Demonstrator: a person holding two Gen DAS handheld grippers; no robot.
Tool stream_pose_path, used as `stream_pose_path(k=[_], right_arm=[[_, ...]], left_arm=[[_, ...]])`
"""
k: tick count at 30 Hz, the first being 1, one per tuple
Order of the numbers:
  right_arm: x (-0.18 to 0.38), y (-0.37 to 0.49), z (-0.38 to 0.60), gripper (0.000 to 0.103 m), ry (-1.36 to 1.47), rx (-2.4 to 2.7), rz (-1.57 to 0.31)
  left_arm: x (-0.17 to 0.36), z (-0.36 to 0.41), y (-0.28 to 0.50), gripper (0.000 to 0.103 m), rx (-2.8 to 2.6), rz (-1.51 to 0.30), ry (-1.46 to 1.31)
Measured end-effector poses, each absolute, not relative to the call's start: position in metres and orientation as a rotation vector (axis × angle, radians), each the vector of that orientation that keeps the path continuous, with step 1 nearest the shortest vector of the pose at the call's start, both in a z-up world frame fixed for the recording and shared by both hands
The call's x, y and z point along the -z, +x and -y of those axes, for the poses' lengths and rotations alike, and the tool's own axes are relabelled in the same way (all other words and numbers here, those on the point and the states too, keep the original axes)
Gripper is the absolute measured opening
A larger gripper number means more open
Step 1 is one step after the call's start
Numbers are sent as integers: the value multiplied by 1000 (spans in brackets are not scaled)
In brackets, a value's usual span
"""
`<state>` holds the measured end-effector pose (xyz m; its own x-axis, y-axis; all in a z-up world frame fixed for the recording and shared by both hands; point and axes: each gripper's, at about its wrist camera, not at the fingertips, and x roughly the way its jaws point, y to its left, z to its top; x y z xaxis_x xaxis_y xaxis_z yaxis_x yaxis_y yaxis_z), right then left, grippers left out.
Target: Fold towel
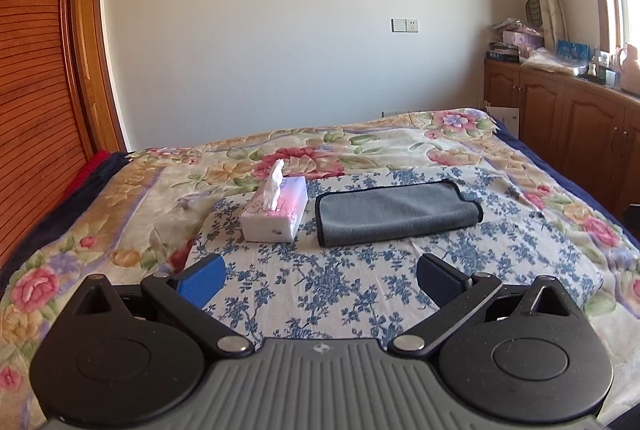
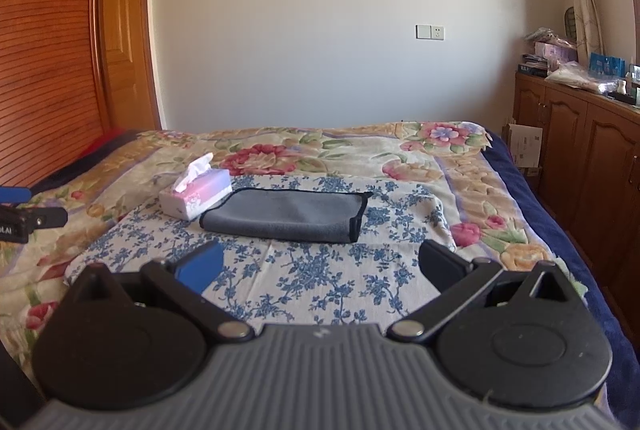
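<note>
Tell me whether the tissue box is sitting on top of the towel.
No, the tissue box stands beside the grey towel, on the blue-flowered cloth.

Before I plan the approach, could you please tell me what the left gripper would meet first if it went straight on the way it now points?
Most likely the folded grey towel with black edging. The open left gripper points over the blue-flowered white cloth toward it. Depth is unclear; angled lower, it would touch the cloth first.

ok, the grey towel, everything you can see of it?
The grey towel is soft, microfibre-looking cloth with dark bound edging. It already appears folded over into a long rectangle, lying flat on the blue-flowered cloth on the bed. The tissue box sits just left of it; contact is unclear. Neither gripper touches it.
</note>
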<state>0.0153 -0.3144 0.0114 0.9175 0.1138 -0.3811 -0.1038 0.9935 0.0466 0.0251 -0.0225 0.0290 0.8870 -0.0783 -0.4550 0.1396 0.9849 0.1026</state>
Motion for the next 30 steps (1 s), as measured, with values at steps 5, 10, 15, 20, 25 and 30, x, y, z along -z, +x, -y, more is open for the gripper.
stream_pose_path(k=[5,10,15,20,25,30], right_arm=[[-5,11,310,103,26,-104,-389],[4,9,305,103,32,-100,-390],[11,5,300,103,22,-104,-388],[14,0,297,103,13,-98,-381],[14,-4,300,103,23,-87,-357],[14,-5,304,103,44,-64,-344]], left_arm=[[-18,19,23,103,101,-469,129],[-5,18,19,103,80,-463,127],[7,15,19,103,65,-474,123],[10,16,19,103,44,-470,125],[10,12,17,103,20,-456,121],[8,8,15,103,7,-445,104]])
